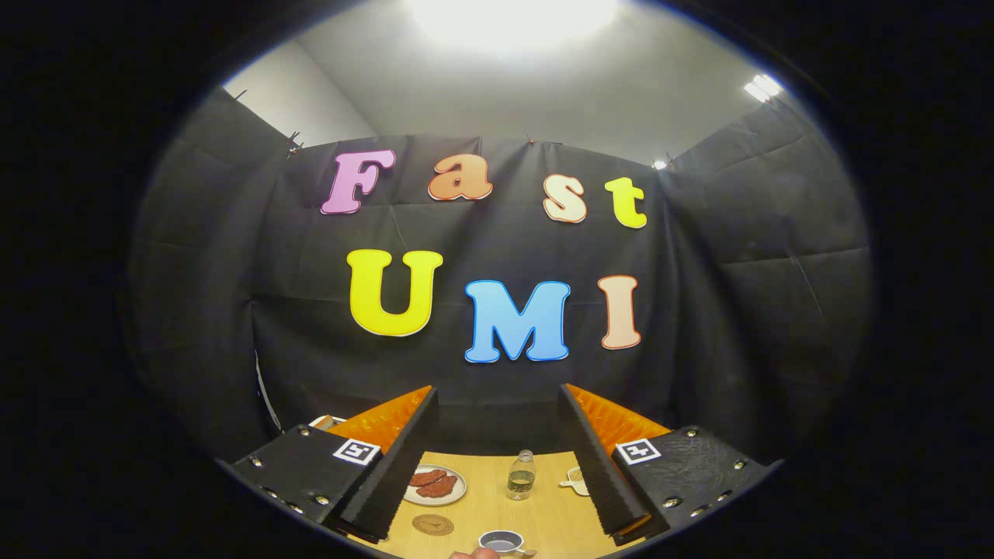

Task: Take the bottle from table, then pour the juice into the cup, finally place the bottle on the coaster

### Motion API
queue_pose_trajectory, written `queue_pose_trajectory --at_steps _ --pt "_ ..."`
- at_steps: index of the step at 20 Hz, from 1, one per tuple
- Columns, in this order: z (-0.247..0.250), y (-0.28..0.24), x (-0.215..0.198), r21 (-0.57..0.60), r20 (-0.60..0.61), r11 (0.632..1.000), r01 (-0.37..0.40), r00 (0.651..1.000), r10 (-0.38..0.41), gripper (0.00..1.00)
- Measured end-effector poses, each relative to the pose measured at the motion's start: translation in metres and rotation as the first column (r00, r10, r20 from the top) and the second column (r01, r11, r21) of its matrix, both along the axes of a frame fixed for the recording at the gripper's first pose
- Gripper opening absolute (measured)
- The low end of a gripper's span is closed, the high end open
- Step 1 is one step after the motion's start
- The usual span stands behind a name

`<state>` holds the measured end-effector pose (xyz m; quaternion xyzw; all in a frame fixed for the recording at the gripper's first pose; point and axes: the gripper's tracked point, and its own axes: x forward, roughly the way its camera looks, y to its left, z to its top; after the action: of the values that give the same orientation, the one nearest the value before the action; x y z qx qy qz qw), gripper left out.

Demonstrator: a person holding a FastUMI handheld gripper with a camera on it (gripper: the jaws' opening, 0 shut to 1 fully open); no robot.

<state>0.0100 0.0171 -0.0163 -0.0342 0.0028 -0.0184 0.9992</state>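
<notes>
A small clear bottle (521, 474) with a little pale juice stands upright on the wooden table (485, 508), seen low between my fingers and well beyond them. A dark-rimmed cup (501, 541) sits nearer than the bottle, just below it. A round brown coaster (432, 525) lies to the cup's left. My gripper (497, 446) is open and held high above the table, with nothing between its fingers.
A white plate (436, 485) with reddish-brown food pieces lies left of the bottle. A small white dish (575, 480) with a handle sits to the bottle's right, partly behind my right finger. A fingertip of a person's hand (475, 554) shows beside the cup.
</notes>
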Motion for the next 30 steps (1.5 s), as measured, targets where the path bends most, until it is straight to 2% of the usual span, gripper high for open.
queue_pose_trajectory --at_steps 6,12,18,20,25,30 --pt "-0.02 0.031 -0.014 -0.002 0.014 1.0 -0.018 1.0 0.018 0.95" --pt "-0.082 0.059 -0.036 -0.005 0.002 0.999 -0.038 0.999 0.038 0.95" --pt "-0.139 0.081 -0.059 0.067 0.019 0.997 -0.045 0.999 0.044 0.95" --pt "-0.167 0.092 -0.065 0.068 -0.014 0.997 -0.042 0.999 0.043 0.95" --pt "-0.242 0.137 -0.077 -0.03 -0.069 0.992 -0.122 0.99 0.119 0.95" --pt "-0.316 0.192 -0.079 0.007 -0.124 0.98 -0.197 0.973 0.196 0.95"
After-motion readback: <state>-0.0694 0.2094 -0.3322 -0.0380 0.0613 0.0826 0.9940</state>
